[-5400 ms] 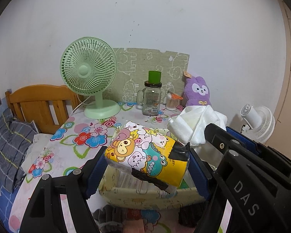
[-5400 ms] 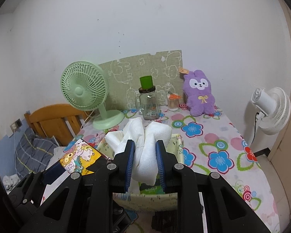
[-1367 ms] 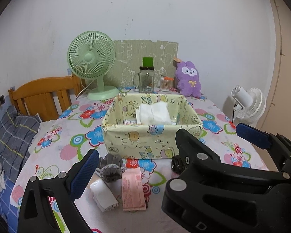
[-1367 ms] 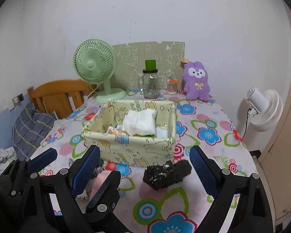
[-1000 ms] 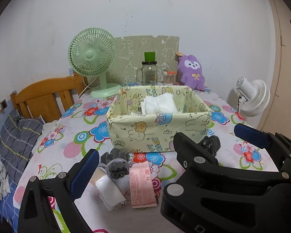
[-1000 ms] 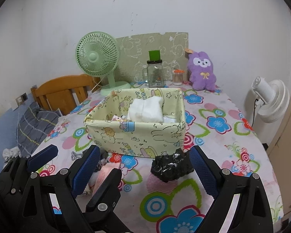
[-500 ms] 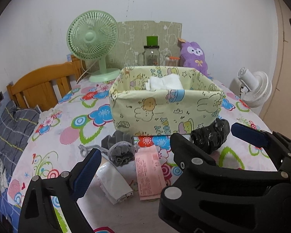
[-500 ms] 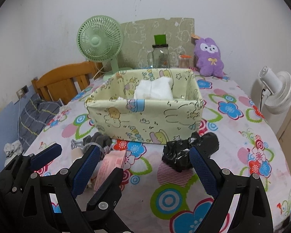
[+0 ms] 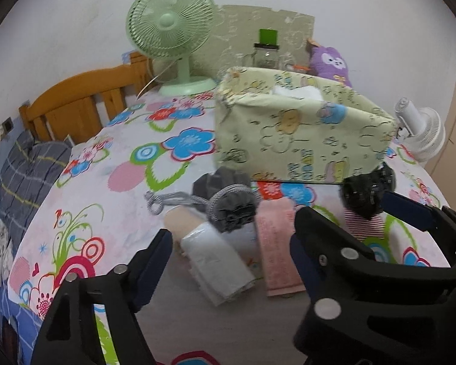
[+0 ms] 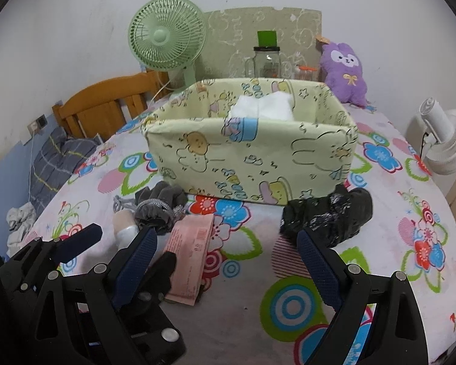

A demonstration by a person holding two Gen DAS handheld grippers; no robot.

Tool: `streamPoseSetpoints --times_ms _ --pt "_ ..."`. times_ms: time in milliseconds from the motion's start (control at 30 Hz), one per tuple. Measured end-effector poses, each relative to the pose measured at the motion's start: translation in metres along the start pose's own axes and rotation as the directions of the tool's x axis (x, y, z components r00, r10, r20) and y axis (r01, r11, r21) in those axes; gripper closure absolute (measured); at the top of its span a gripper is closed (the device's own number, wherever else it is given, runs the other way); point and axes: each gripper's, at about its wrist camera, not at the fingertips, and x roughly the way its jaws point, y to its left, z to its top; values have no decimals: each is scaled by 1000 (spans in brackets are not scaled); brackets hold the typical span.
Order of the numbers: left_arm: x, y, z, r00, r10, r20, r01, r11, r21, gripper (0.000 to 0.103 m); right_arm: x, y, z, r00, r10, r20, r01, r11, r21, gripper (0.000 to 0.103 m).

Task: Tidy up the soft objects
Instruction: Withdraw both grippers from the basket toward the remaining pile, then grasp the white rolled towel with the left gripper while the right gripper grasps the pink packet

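Note:
A pale yellow fabric basket (image 10: 258, 158) with cartoon prints stands mid-table and holds a white folded cloth (image 10: 264, 106). In front of it lie a grey drawstring pouch (image 9: 231, 206), a white roll (image 9: 215, 261), a pink folded towel (image 9: 276, 246) and a black crinkled bundle (image 10: 328, 216). My left gripper (image 9: 231, 255) is open and empty, low over the white roll and pink towel. My right gripper (image 10: 225, 252) is open and empty, its right finger just in front of the black bundle. The basket (image 9: 301, 133) and black bundle (image 9: 364, 191) also show in the left wrist view.
At the back stand a green desk fan (image 10: 167, 36), a glass jar with a green lid (image 10: 266, 60) and a purple plush (image 10: 345, 70). A wooden headboard (image 10: 106, 106) and bedding lie left. A white fan (image 10: 443, 140) stands right, off the table.
Both grippers earlier let a printed pack and the white cloth go into the basket and pulled back open. In the last second both came lower and closer to the loose items in front.

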Motion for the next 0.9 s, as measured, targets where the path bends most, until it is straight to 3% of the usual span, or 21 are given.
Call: streamPoseSetpoints --times_ms 367,667,900 --pt "17 9 -5 999 17 -37 -18 1000 -13 33 21 11 -3 998 13 -55 -14 1000 -18 8" --pt "17 16 -4 999 4 -44 -5 1000 -17 48 29 14 0 997 8 -74 -9 1000 -16 8" --pt "25 20 -6 998 6 -60 -7 1000 -14 49 37 22 -1 996 10 -91 -12 1000 -26 8"
